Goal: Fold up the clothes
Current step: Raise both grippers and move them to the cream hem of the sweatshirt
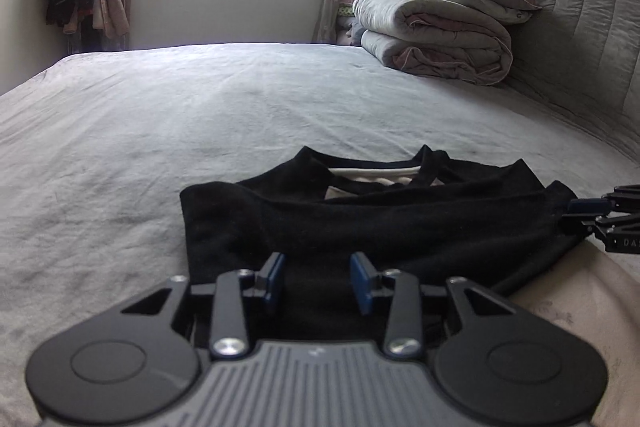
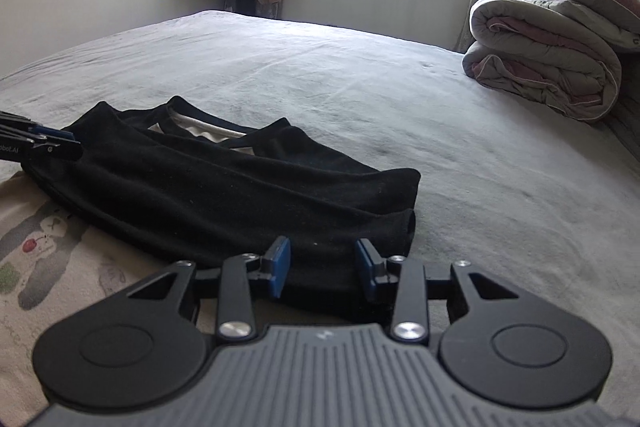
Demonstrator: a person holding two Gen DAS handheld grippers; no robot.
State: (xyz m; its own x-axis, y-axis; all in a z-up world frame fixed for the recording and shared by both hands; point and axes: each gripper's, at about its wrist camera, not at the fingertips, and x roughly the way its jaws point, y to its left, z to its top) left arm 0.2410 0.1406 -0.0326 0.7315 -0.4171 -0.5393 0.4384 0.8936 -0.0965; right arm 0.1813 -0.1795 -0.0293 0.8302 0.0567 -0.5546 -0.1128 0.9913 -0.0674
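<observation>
Your left gripper (image 1: pixel 318 279) and your right gripper (image 2: pixel 323 267) both stand with jaws apart, and nothing is pressed between the blue pads. Each one hovers just over the near edge of the black garment (image 1: pixel 360 223), which lies partly folded on the grey bedsheet (image 1: pixel 160 131), near you. I judge this placing lets you take the near hem at two points for the next fold. The cloth looks soft, matte and thick, with rounded folded edges (a pale striped lining shows at the neckline). A folded quilt (image 1: pixel 436 35) rests far behind.
</observation>
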